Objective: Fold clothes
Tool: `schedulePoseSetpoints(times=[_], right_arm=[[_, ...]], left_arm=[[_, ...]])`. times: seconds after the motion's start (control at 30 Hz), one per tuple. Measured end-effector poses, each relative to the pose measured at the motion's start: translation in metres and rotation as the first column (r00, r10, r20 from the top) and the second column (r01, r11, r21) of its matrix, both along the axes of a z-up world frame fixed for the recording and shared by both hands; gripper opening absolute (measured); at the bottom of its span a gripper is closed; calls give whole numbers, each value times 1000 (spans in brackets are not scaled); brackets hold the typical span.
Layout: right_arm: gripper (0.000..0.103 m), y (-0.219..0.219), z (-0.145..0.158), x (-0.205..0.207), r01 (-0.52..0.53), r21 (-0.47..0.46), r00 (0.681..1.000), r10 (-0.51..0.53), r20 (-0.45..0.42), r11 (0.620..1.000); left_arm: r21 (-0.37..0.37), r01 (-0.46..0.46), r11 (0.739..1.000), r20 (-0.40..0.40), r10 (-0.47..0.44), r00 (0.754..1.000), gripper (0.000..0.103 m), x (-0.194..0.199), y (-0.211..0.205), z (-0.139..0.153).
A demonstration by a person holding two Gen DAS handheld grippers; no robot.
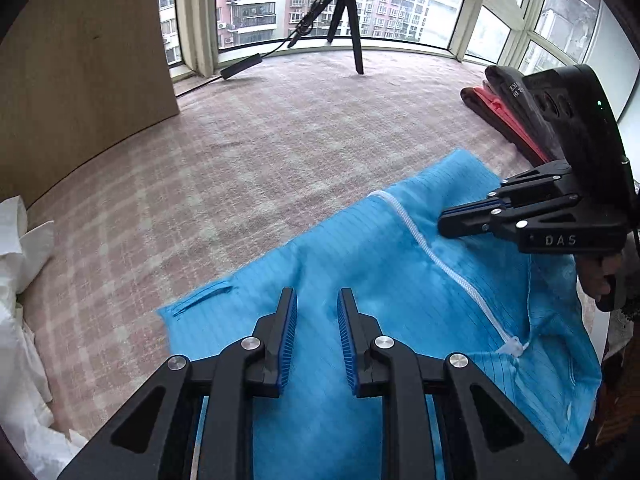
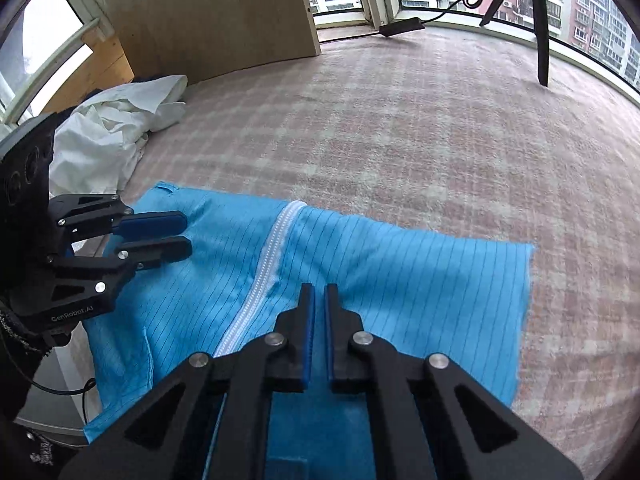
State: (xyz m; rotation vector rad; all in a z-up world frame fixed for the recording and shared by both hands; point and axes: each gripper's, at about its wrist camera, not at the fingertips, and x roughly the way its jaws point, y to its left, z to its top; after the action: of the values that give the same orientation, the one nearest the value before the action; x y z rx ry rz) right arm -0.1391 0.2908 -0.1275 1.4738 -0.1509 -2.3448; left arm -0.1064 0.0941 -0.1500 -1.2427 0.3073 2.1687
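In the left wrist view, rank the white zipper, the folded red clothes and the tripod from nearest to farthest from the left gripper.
1. Zipper, just right of the left gripper.
2. Red clothes, far right.
3. Tripod, by the window.

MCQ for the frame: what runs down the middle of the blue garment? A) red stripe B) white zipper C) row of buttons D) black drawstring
B: a white zipper runs down the blue garment, partly closed, with its pull visible in the left wrist view.
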Motion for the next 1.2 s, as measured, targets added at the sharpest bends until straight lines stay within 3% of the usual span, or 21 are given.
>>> schedulePoseSetpoints(times=[0.13, 0.33, 0.47, 0.53, 0.6, 0.63, 0.8, 0.97, 1.07, 1.2], right_arm=[[5, 25, 20, 23, 34, 45, 999, -33, -20, 998], [6, 59, -3, 40, 69, 65, 994, -74, 78, 995], [8, 65, 10, 50, 97, 88, 994, -100, 37, 991], [24, 72, 24, 61, 137, 103, 990, -138, 2, 985], [61, 83, 32, 73, 192, 72, 981, -191, -23, 979], [63, 88, 34, 78, 215, 48, 976, -213, -35, 975], [64, 91, 19, 81, 269, -48, 963, -270, -6, 962], [64, 87, -10, 80, 280, -22, 960, -279, 38, 960], [64, 84, -11, 84, 260, -9, 966, -260, -1, 965], [64, 74, -12, 86, 204, 21, 979, -204, -4, 979]], left_arm=[[3, -53, 999, 12, 53, 999, 21, 9, -39, 3], [-68, -66, 995, 63, 70, 996, 24, 19, -63, -26], [-69, -129, 989, 27, 131, 991, 23, 24, -72, -2], [-1, -188, 982, 48, 188, 981, 32, 29, -83, 9], [79, -252, 964, 96, 244, 965, 40, 34, -95, 17], [111, -279, 954, 119, 265, 957, 41, 36, -100, 19], [141, -362, 921, 183, 336, 924, 41, 31, -103, 2], [186, -413, 892, 291, 351, 890, 40, 23, -104, -19], [176, -382, 907, 322, 314, 893, 40, 24, -94, -30], [133, -303, 944, 281, 257, 925, 40, 34, -72, -31]])
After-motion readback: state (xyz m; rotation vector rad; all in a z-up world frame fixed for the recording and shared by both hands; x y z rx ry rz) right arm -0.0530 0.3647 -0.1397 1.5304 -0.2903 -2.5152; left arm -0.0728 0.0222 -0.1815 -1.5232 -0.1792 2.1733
